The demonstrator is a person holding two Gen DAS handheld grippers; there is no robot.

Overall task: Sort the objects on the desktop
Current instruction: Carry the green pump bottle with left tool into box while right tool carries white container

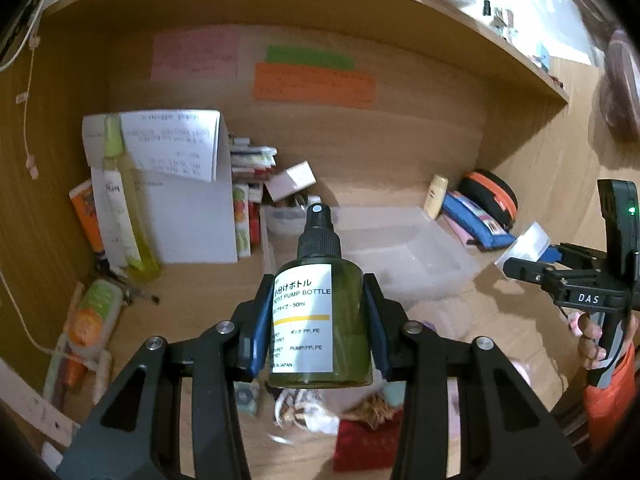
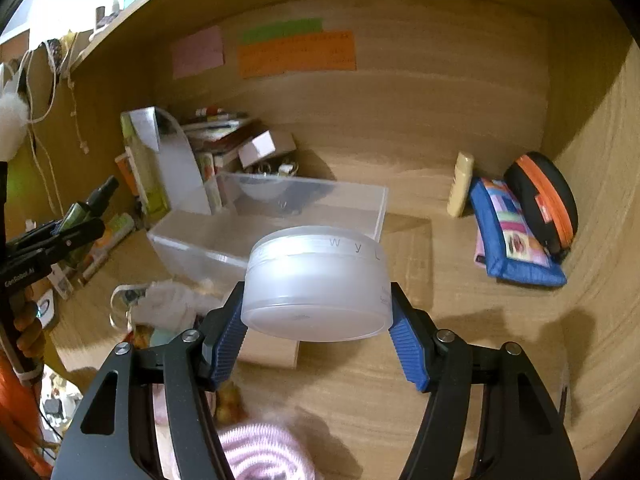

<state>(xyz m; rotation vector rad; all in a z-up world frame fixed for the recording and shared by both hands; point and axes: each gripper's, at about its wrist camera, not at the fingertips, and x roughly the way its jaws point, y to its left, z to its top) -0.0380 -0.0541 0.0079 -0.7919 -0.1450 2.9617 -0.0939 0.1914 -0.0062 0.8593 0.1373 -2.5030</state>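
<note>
My left gripper point(image 1: 318, 320) is shut on a green pump bottle point(image 1: 320, 320) with a black spray cap and white label, held upright above the desk. My right gripper point(image 2: 320, 324) is shut on a round frosted white jar point(image 2: 318, 288), held above the desk. A clear plastic bin point(image 1: 384, 248) stands open behind both; it also shows in the right wrist view point(image 2: 280, 216). The right gripper shows at the right edge of the left wrist view point(image 1: 532, 270). The left gripper with the bottle shows at the left of the right wrist view point(image 2: 80, 216).
Papers and a yellow-green bottle point(image 1: 120, 200) lean at the back left beside stacked books point(image 1: 252, 168). A blue pouch point(image 2: 512, 236), a black-orange case point(image 2: 544, 200) and a cream tube point(image 2: 460, 184) lie at the right. Cloth, a pink knit item point(image 2: 260, 452) and trinkets lie in front.
</note>
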